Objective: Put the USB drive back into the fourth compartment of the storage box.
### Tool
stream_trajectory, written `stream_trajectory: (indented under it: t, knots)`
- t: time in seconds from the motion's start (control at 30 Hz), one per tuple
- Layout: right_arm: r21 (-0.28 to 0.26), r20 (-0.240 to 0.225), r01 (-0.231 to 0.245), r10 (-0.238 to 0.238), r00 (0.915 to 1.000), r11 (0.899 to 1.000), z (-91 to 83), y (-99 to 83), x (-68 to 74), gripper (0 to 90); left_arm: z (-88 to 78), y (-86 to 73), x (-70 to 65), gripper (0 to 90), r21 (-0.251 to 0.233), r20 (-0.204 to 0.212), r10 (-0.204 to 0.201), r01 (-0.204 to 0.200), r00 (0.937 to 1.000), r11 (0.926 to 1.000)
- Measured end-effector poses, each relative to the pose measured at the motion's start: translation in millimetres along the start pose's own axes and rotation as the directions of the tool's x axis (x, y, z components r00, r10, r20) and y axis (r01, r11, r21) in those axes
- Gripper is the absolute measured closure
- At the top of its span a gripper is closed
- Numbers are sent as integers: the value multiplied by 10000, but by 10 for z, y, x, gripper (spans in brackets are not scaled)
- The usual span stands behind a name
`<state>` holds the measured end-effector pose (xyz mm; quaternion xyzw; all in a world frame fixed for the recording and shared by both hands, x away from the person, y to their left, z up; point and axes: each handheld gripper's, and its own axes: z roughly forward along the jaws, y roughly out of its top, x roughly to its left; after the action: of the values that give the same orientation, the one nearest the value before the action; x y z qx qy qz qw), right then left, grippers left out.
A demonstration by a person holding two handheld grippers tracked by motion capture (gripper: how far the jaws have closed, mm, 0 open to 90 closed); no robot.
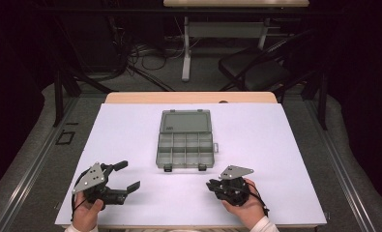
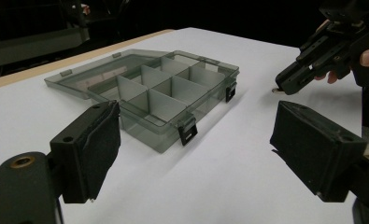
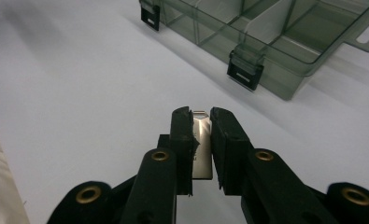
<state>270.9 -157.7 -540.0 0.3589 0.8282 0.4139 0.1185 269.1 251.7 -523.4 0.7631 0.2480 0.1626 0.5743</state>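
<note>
A clear grey compartment box [image 1: 184,150] lies open mid-table, its lid [image 1: 185,121] folded back flat and its dividers bare. It also shows in the left gripper view [image 2: 173,88] and the right gripper view [image 3: 275,37]. My right gripper [image 3: 201,115] is shut on a small flat silver metal piece [image 3: 202,144], a little in front of the box's near right latch [image 3: 244,71]. From above, the right gripper [image 1: 212,185] points left, near the table's front edge. My left gripper [image 1: 129,175] stands open at the front left with nothing between its fingers [image 2: 95,149].
The white table top [image 1: 256,130] has free room on all sides of the box. Beyond the far edge are a folding chair [image 1: 256,67], a table leg [image 1: 185,48] and cables on the floor. Dark metal frames flank both sides.
</note>
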Motion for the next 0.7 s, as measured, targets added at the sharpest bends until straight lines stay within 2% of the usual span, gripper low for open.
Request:
stream_trajectory:
  t: [0.5,0.7]
  knots:
    - [-153,562,-762,769,9955,9970,-156,51,-183,794,4,-3,2,158,51,44,-17,17,10000,10000]
    - [-36,632,-781,781,9949,9969,-193,86,-213,794,9,-5,11,158,78,104,-16,15,9999,10000]
